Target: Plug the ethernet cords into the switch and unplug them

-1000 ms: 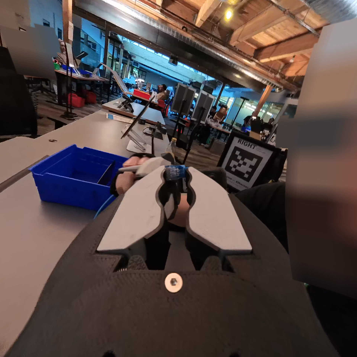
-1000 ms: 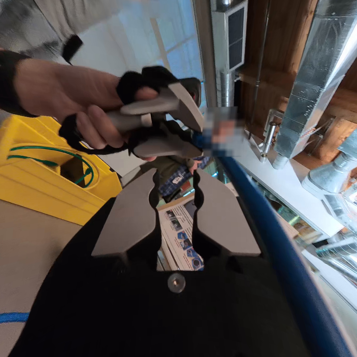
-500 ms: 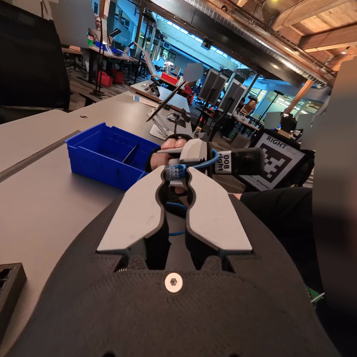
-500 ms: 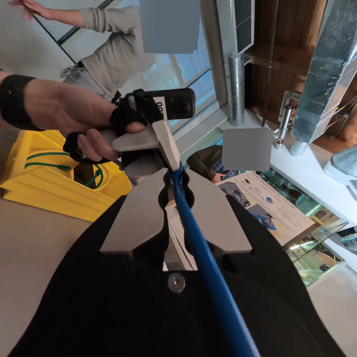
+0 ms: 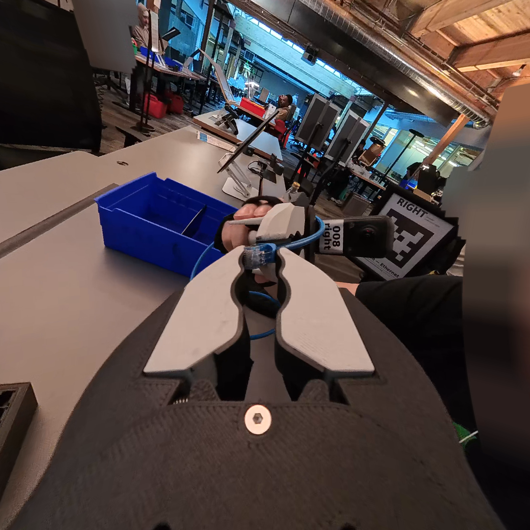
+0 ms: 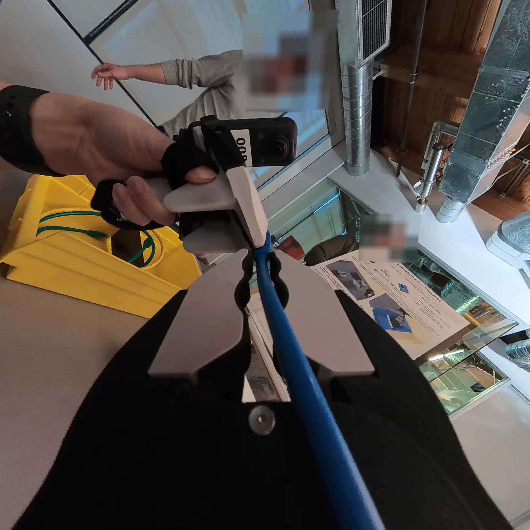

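Observation:
My left gripper (image 5: 259, 253) is shut on the clear-and-blue plug (image 5: 253, 256) of a blue ethernet cord, held above the grey table. The cord (image 5: 311, 241) loops back round the right gripper (image 5: 275, 226), which a hand holds just beyond. In the right wrist view my right gripper (image 6: 261, 253) is shut on the blue cord (image 6: 286, 329) right behind the plug, tip to tip with the left gripper (image 6: 243, 218). The corner of a black box with openings (image 5: 13, 410) shows at the lower left of the left wrist view.
A blue divided bin (image 5: 160, 220) stands on the table (image 5: 71, 301) beyond the grippers. A yellow bin (image 6: 86, 275) holds a green cord (image 6: 71, 229). A printed sheet (image 6: 387, 301) and a black-and-white marker sign (image 5: 407, 238) stand nearby. A person stands in the background. The tips of both grippers are at nearly the same place.
My right gripper was open beside the cord and has shut on it just behind the plug. My left gripper kept the plug and tilted down, so the black box came into view.

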Action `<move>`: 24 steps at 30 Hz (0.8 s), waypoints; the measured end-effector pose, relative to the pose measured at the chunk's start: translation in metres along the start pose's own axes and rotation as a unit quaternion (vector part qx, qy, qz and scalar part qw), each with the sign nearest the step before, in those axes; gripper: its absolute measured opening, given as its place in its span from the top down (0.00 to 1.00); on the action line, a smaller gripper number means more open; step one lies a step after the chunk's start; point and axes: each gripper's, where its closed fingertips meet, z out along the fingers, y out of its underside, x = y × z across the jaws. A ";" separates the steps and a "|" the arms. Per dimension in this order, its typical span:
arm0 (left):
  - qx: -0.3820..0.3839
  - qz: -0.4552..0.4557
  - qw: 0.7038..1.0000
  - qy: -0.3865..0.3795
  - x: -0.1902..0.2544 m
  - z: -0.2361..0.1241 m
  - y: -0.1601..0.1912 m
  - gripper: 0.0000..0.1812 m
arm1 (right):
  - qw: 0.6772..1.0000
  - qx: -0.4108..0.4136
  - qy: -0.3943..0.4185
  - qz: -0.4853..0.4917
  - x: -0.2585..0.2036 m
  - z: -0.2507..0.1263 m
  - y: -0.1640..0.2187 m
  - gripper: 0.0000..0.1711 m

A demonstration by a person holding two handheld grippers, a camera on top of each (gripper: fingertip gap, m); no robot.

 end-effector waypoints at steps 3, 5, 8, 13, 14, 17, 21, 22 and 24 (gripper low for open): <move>-0.001 0.036 0.999 -0.013 0.000 -0.002 -0.004 0.88 | 1.000 0.012 0.002 0.004 0.003 -0.003 -0.005 0.93; 0.032 0.079 0.993 -0.087 -0.012 -0.018 -0.018 0.83 | 0.999 0.015 0.011 0.031 0.013 -0.007 -0.003 0.94; 0.063 0.148 0.945 -0.286 -0.049 -0.056 -0.027 0.80 | 0.995 0.015 0.031 0.098 0.041 -0.018 0.002 0.94; -0.003 0.082 0.908 -0.411 -0.110 -0.052 0.040 0.61 | 0.985 0.026 0.038 0.164 0.069 -0.033 0.006 0.93; 0.013 0.057 0.904 -0.424 -0.125 -0.050 0.054 0.61 | 0.985 0.023 0.036 0.169 0.071 -0.034 0.007 0.93; 0.031 0.020 0.871 -0.489 -0.166 -0.051 0.092 0.60 | 0.983 0.026 0.030 0.182 0.072 -0.036 0.008 0.93; -0.042 0.030 0.819 -0.571 -0.213 -0.063 0.130 0.52 | 0.981 0.026 0.014 0.193 0.070 -0.036 0.009 0.93; -0.048 0.026 0.819 -0.571 -0.219 -0.064 0.136 0.52 | 0.981 0.024 0.014 0.194 0.070 -0.036 0.010 0.93; -0.051 0.008 0.834 -0.550 -0.228 -0.061 0.144 0.51 | 0.981 0.024 0.004 0.195 0.068 -0.035 0.010 0.93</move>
